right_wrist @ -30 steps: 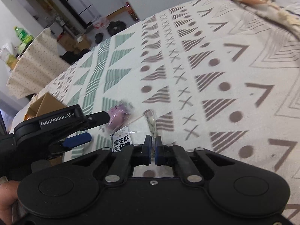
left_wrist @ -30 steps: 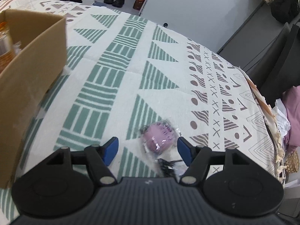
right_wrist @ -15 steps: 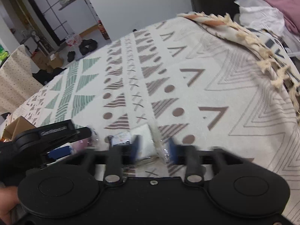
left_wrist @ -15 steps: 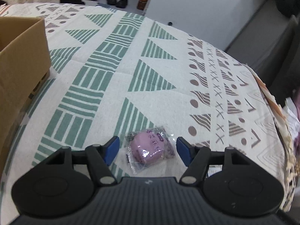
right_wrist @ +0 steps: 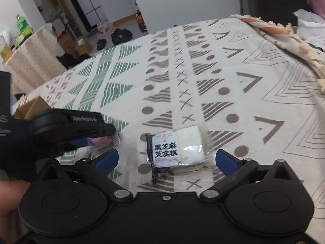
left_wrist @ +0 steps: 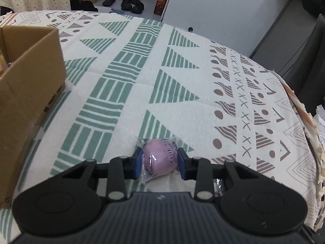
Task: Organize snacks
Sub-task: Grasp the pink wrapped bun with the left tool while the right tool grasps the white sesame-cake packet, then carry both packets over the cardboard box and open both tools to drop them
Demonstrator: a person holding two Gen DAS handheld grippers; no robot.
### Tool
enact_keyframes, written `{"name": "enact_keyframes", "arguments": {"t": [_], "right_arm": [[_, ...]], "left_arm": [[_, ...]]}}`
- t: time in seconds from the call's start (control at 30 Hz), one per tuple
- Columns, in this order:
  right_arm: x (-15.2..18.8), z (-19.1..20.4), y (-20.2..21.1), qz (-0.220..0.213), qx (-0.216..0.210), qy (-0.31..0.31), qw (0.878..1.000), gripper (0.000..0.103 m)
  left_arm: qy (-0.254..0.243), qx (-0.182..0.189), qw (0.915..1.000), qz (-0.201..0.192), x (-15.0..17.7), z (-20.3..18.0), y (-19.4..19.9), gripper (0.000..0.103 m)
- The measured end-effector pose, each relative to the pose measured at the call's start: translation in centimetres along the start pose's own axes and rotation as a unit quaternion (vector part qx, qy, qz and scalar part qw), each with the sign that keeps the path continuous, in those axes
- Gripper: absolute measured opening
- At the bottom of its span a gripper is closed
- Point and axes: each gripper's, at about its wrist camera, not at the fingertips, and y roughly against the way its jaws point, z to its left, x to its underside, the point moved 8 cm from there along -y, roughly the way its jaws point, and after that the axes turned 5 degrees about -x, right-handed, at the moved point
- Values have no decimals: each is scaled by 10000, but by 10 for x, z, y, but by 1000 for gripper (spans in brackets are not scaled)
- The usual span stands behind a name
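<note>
Left wrist view: the left gripper (left_wrist: 160,161) has its blue pads pressed against both sides of a purple snack (left_wrist: 160,156) in clear wrapping, low over the patterned cloth (left_wrist: 130,93); whether the snack is lifted clear of the cloth cannot be told. A cardboard box (left_wrist: 26,93) stands at about 9 o'clock of that grip, well apart, its open top cut off by the frame edge.

Right wrist view: the right gripper (right_wrist: 165,160) is spread wide and holds nothing, with a white snack packet (right_wrist: 175,149) bearing black printed characters lying on the cloth between its two pads, touching neither. The left gripper with the purple snack sits at about 9 o'clock of the packet, near it.

Judged from this, the step in hand is the pickup: one snack is gripped, the other is lined up but not yet taken. The next move probably calls for closing the right pads on the packet across its short sides, then carrying both toward the box, which looks like the place they belong.

What the box already holds is hard to make out; only a sliver of its inside shows. Something shiny lies under the left gripper's body at about 4 o'clock, mostly hidden. The right view is slightly blurred around the left gripper
</note>
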Motion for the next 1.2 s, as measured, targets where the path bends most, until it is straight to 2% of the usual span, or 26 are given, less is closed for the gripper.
{"name": "enact_keyframes", "arguments": {"t": [0.23,0.27,0.3,0.37,0.47,0.9,1.2], "right_arm": [[1,-1,-16,61,301,263,9992,100],[2,-1,-18,79,352,311,9989,92],[4,-1,-18,100,427,389,9983,79],[5,3,-16,123,448,575,9973,72],[5,3,-9,132,360,399,9985,56],[-14,28,41,-486,-90,212,9986,54],[-20,71,77,-930,-389,545,9934,54]], "left_arm": [[133,102,9999,-18,3,18,13,34],[130,96,9999,-19,3,19,14,34],[133,93,9999,-13,4,21,16,34],[120,101,9999,6,6,24,18,34],[106,95,9999,5,8,29,25,34],[-47,116,9993,-356,-2,37,87,34],[-291,94,9969,-724,0,52,139,34]]}}
